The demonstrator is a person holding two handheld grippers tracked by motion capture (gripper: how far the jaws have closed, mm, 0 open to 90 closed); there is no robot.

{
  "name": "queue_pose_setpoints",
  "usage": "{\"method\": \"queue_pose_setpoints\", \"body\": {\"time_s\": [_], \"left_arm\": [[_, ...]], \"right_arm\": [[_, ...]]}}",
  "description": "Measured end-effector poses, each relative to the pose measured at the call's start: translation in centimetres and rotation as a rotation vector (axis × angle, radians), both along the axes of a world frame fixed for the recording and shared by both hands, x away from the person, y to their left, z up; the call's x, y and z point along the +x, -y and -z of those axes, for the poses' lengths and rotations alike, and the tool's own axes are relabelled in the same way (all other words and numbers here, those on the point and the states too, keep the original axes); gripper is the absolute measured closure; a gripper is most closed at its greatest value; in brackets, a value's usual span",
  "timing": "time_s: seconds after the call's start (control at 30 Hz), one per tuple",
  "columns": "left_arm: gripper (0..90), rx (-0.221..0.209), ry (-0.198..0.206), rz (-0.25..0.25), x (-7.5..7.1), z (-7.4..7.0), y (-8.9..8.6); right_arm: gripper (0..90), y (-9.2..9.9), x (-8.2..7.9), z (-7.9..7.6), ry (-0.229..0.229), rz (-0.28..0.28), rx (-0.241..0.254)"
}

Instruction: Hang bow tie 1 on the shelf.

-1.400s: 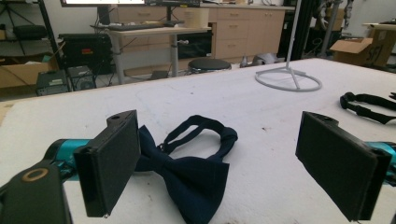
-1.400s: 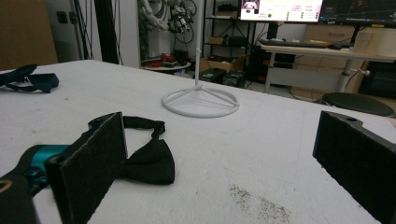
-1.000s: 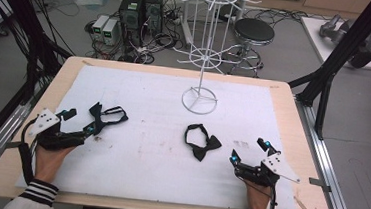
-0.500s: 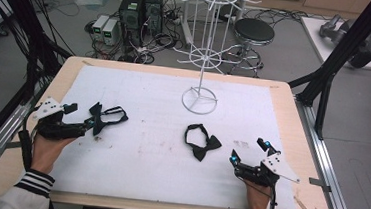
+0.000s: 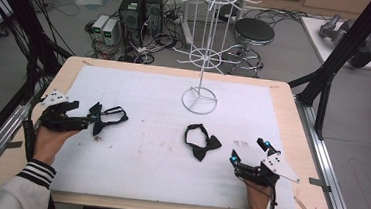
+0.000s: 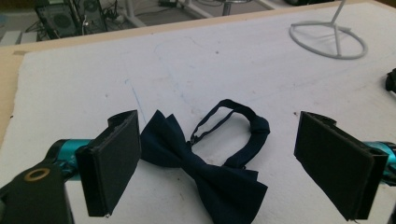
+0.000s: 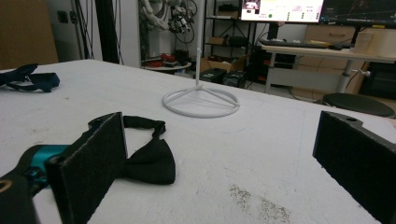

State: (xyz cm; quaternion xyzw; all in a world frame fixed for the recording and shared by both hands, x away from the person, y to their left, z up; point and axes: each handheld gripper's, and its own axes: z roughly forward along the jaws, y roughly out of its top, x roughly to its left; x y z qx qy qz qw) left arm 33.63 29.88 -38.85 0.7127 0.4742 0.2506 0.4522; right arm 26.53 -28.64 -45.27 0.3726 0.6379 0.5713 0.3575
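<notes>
2 bow ties lie on the white foam board [image 5: 160,147] that covers the table. The navy bow tie [image 6: 205,170] sits at the left, its loop of strap curling away behind the bow, right between the wide-spread jaws of the left gripper [image 5: 93,117], which touches nothing yet. The black bow tie [image 5: 201,143] lies near the middle, just ahead and left of the right gripper [image 5: 251,152], whose jaws also stand wide and empty. A white wire display stand [image 5: 200,93] rises behind them.

Both ties look light, soft and floppy, so I judge the stiffest hold is the central knot; pinching a wing or the thin strap would probably let the rest droop and swing. Fabric should grip well against the padded jaws.
</notes>
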Motion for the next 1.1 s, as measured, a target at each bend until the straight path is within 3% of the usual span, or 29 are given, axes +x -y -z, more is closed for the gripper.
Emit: {"method": "queue_pose_setpoints", "body": {"time_s": [0.17, 0.43, 0.67, 1.1], "left_arm": [[15.1, 0.001, -0.067, -0.007, 1.1, 0.5, 0.2], [15.7, 0.066, -0.178, -0.06, 2.6, 1.5, 0.9], [16.0, 0.054, -0.279, -0.096, 3.3, 1.4, 1.1], [19.6, 0.029, -0.363, -0.104, 4.2, 1.3, 1.1]], "right_arm": [[2.2, 0.0, 0.0, 0.0, 0.005, 0.002, -0.002], [2.2, 0.0, 0.0, 0.0, 0.007, 0.002, -0.003], [2.2, 0.0, 0.0, 0.0, 0.003, 0.0, 0.001], [2.2, 0.1, 0.0, 0.0, 0.006, 0.002, 0.006]]}}
